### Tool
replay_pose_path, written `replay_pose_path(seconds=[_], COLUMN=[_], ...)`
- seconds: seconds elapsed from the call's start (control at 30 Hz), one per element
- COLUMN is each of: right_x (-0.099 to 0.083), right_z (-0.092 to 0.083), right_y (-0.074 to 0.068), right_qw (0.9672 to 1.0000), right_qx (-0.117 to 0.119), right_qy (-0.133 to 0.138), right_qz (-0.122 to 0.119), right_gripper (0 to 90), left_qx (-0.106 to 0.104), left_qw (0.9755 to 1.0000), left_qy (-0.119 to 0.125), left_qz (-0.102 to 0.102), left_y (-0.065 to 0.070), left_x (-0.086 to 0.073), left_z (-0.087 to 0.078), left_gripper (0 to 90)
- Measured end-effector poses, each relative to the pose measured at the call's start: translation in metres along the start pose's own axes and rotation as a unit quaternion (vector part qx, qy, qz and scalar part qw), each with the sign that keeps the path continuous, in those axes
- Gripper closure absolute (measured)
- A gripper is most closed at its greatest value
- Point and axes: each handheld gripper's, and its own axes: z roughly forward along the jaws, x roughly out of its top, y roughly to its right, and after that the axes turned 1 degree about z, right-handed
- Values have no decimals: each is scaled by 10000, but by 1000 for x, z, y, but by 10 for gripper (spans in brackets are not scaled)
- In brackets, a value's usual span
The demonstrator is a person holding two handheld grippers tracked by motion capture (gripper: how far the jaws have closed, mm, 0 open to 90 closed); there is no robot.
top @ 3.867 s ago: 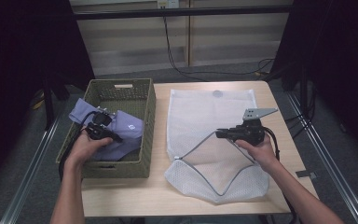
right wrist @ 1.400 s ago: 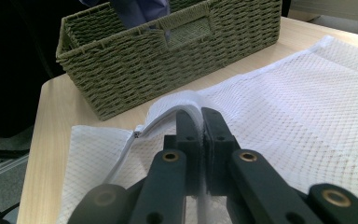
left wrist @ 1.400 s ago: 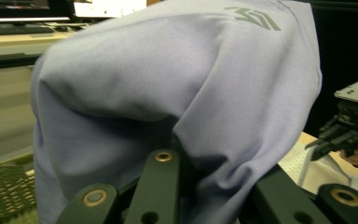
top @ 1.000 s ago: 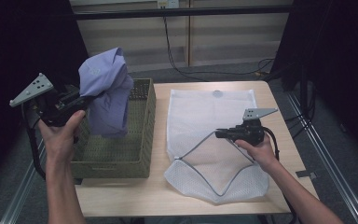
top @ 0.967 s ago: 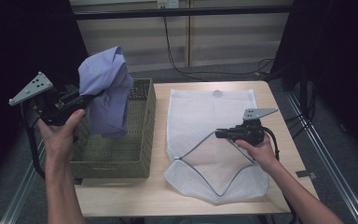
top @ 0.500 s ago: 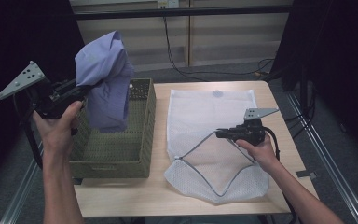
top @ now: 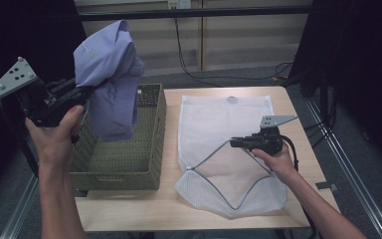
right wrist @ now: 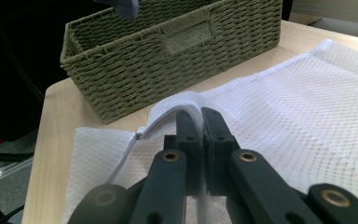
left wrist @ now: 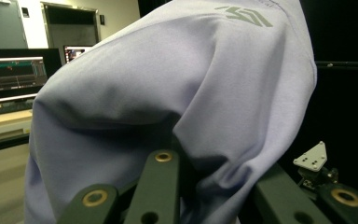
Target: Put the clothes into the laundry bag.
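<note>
A lavender garment [top: 110, 79] hangs above the green woven basket [top: 124, 159], with my left gripper [top: 82, 92] shut on its cloth. In the left gripper view the garment [left wrist: 168, 93] drapes over the jaws and hides their tips. A white mesh laundry bag [top: 224, 144] lies flat on the table, its zipped mouth pulled open. My right gripper [top: 235, 143] is shut on the bag's zipper edge [right wrist: 186, 105] and holds it a little off the table. The basket [right wrist: 177, 42] stands beyond the bag in the right gripper view.
The wooden table [top: 298, 129] ends close to the bag's right side and front. A metal rail [top: 348, 164] runs along the table's right. Cables [top: 199, 64] lie on the floor behind the table. Monitors [left wrist: 14, 74] glow at the left in the left gripper view.
My left gripper has lifted the lavender garment higher and a little to the left above the basket. The right gripper and the mesh bag have stayed put.
</note>
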Motion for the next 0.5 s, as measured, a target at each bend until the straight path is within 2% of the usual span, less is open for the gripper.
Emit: replay_pose_path(seconds=[0.17, 0.5], right_x=[0, 1], right_z=[1, 1], right_y=[0, 0], right_qw=[10000, 10000], right_qx=[8, 8], right_qy=[-13, -18], right_qz=[-9, -16], right_gripper=[877, 877], left_qx=[-143, -363], left_qw=[9997, 9987], left_qy=[34, 212], left_qz=[182, 301], left_y=[12, 30], left_x=[10, 25], left_z=[-1, 6], left_gripper=[826, 826])
